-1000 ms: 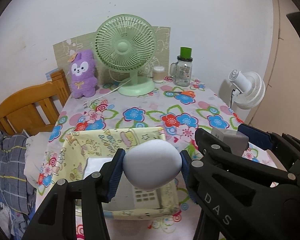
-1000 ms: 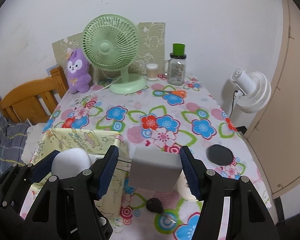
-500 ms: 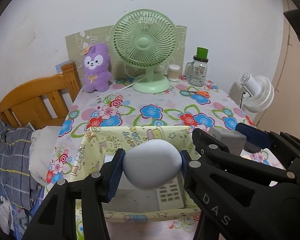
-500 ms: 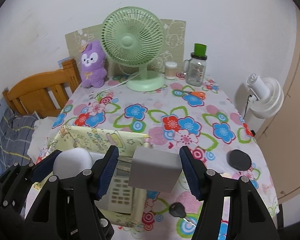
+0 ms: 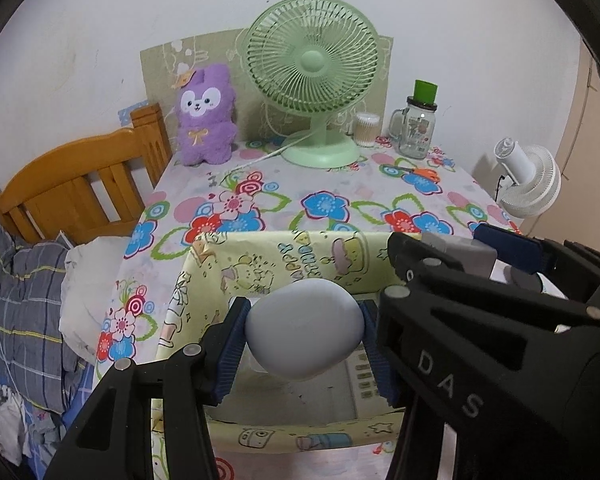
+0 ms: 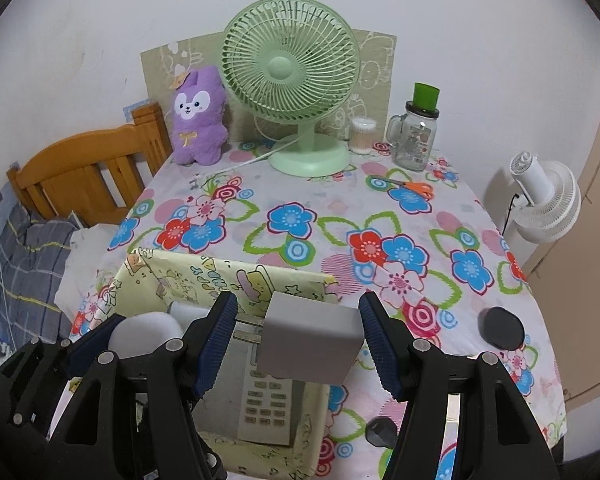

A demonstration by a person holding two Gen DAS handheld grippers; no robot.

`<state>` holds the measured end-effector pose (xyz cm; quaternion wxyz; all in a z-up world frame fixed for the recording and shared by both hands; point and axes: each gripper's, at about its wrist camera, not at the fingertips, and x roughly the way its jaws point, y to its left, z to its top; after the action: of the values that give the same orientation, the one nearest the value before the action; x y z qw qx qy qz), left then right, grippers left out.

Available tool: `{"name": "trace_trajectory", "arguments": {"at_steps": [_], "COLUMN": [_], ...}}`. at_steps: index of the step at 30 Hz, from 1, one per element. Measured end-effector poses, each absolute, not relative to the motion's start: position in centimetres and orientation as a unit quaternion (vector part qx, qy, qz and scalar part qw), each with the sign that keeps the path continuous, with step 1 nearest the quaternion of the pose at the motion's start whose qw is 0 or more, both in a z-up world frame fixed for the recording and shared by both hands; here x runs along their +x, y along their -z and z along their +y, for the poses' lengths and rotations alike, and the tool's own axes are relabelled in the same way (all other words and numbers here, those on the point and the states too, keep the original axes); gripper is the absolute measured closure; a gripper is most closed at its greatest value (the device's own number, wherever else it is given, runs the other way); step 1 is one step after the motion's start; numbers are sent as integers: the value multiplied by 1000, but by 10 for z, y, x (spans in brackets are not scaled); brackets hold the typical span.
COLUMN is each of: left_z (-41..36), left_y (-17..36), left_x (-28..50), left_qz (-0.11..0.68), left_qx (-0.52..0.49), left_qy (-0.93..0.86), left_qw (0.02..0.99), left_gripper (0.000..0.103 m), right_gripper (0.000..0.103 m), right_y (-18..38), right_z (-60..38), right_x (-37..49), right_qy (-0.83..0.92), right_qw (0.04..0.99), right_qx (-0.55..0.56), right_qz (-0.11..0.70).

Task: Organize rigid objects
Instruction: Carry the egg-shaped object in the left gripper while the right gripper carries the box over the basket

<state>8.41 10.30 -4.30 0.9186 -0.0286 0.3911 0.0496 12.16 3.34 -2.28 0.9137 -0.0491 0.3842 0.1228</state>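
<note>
Left claw [image 5: 304, 334] we see pitched down over yellow box [image 5: 276, 248], blue pads clamped on pale egg-shaped object [image 5: 303, 329]. Right claw [image 6: 296, 338] alongside, same downward tilt, pads gripping grey block [image 6: 310, 344] above box's right wall. White remote [image 6: 266, 404] lies inside box. Box sits at desk's [image 6: 340, 196] near left corner. Black oval disc [image 6: 502, 326] near desk's right edge; small dark key-like object [image 6: 380, 432] by near edge.

Likely a bedroom — wooden bedframe [image 5: 76, 184], plaid bedding [image 5: 20, 300], plush toy [image 5: 206, 116] by the table.
</note>
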Motion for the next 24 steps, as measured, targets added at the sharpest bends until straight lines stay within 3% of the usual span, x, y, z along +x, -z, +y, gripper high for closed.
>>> {"name": "trace_trajectory", "arguments": {"at_steps": [24], "left_z": [138], "left_y": [76], "left_x": [92], "left_qz": [440], "left_qx": [-48], "left_qy": [-67], "left_qw": [894], "left_gripper": [45], "right_gripper": [37], "right_y": [63], "right_z": [80], "right_x": [144], "right_qy": [-191], "right_qw": [878], "right_qx": [-55], "right_qz": [435]}}
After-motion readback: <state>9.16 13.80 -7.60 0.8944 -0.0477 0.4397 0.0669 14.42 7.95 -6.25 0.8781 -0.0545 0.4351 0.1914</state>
